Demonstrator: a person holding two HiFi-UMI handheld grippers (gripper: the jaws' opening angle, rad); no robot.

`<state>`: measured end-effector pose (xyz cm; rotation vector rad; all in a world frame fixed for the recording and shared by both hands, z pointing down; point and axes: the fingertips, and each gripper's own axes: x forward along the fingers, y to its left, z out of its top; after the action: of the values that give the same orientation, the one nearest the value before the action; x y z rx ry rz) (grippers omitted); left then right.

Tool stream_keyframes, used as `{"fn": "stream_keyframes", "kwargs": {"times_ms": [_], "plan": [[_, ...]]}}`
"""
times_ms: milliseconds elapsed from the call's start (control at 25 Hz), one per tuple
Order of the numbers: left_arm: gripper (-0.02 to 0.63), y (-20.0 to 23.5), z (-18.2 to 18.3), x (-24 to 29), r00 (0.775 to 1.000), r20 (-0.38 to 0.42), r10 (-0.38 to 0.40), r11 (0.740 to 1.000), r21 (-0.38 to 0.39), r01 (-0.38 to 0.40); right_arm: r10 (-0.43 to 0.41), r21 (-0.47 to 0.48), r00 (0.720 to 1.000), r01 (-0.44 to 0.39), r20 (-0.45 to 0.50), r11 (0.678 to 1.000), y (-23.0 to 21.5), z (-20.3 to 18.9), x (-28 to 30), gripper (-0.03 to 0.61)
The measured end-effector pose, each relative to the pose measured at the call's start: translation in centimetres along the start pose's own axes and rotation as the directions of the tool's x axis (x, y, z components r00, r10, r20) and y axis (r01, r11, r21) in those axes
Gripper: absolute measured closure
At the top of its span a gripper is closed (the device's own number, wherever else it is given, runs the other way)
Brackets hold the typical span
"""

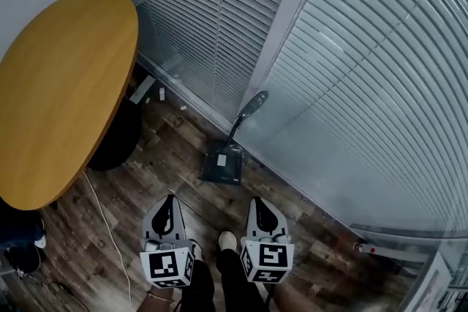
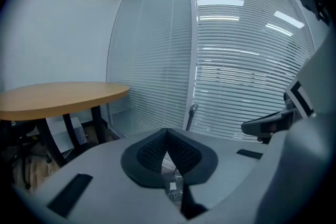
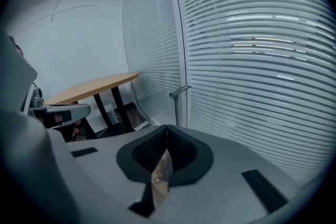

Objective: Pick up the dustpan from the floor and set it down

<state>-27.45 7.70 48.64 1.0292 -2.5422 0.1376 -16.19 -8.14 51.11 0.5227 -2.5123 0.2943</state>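
The dark dustpan [image 1: 222, 164] lies on the wood floor against the blinds, and its long handle [image 1: 247, 113] leans up toward the window post. My left gripper [image 1: 170, 198] and right gripper [image 1: 257, 201] hang side by side nearer than the pan, apart from it, both pointing at it. The left gripper [image 2: 167, 131] has its tips touching and holds nothing; the handle [image 2: 192, 113] stands beyond them. The right gripper [image 3: 167, 127] is also shut and empty, with the handle [image 3: 179, 93] upright ahead of it.
A round wooden table [image 1: 58, 91] on a black base [image 1: 117, 139] fills the left. Blinds behind glass [image 1: 351, 84] wall off the far side. A white cable [image 1: 110, 230] runs across the floor. The person's shoe [image 1: 227, 240] is between the grippers.
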Motion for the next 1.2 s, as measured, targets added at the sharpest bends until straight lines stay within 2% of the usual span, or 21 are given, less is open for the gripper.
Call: {"fn": "stream_keyframes", "kwargs": {"times_ms": [360,560,760,1200], "plan": [[0.595,0.3,-0.6,1.2,1.000,0.002,-0.009,1.000,-0.015,0.009,-0.003,0.029,1.000,0.003,0.017,1.000,0.0,0.1,1.7,0.546],[0.595,0.6,-1.2,1.4,1.000,0.001,-0.012,1.000,0.001,0.012,0.006,0.042,0.999,-0.007,0.033,0.999,-0.1,0.3,2.8,0.544],[0.595,1.4,-2.5,1.8,1.000,-0.012,0.006,1.000,-0.006,-0.006,0.001,0.042,0.999,-0.003,0.043,0.999,-0.1,0.1,4.4,0.541],[0.595,3.3,-4.4,2.8,0.999,-0.029,0.045,0.999,-0.012,-0.046,0.026,0.017,0.999,-0.027,0.026,0.999,0.7,-0.7,8.5,0.433]]}}
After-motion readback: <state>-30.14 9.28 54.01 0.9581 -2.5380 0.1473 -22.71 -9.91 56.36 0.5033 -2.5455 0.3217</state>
